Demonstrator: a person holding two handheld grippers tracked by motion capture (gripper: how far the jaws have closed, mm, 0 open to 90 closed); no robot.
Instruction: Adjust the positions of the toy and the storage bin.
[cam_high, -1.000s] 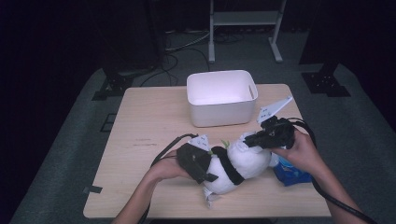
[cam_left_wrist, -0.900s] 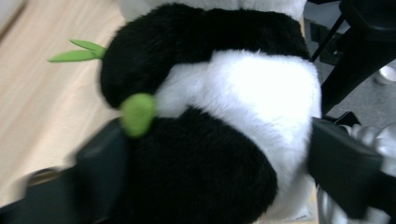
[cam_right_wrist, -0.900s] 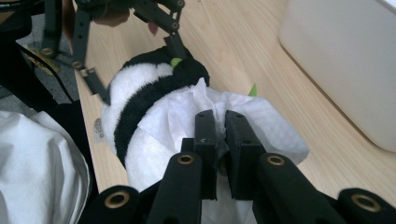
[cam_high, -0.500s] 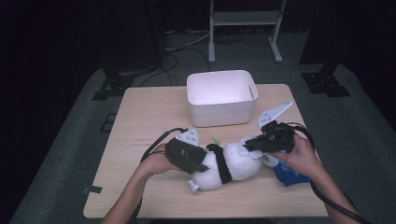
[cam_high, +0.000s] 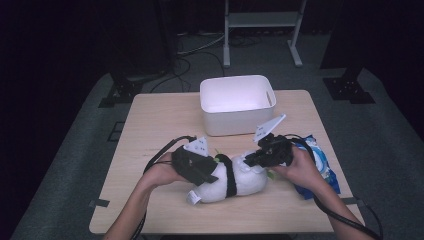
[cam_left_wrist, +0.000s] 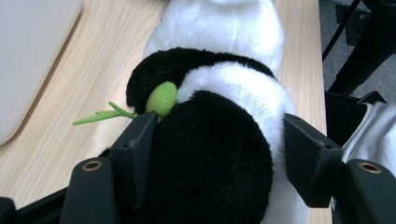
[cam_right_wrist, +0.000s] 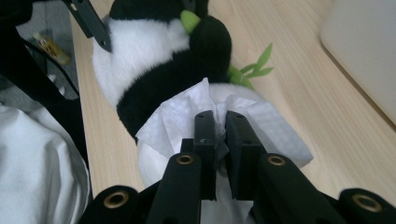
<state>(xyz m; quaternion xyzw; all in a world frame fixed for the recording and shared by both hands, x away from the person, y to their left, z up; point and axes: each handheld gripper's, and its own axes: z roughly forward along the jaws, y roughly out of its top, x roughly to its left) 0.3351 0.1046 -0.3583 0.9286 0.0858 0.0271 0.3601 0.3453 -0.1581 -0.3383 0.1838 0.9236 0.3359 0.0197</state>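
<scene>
A black and white plush panda (cam_high: 243, 184) lies on its side near the front of the wooden table (cam_high: 150, 130). It holds a green bamboo sprig (cam_left_wrist: 105, 113). My left gripper (cam_high: 212, 172) is shut on the panda's black limb (cam_left_wrist: 210, 154) at the left end. Its jaws have just closed in on the plush and then eased a little wider, with the limb still between them. My right gripper (cam_right_wrist: 220, 116) is shut on a white tissue (cam_right_wrist: 173, 119) and presses it against the panda's white body (cam_right_wrist: 144, 51) at the right end.
A white plastic bin (cam_high: 235, 125) stands behind the panda at the table's middle. A blue and white packet (cam_high: 320, 167) lies under my right hand near the right edge. Bare tabletop stretches to the left. Dark floor, cables and a stand lie beyond the table.
The left gripper has shut on the panda, which now lies stretched out sideways. The right gripper has come down and left onto the panda with the tissue.
</scene>
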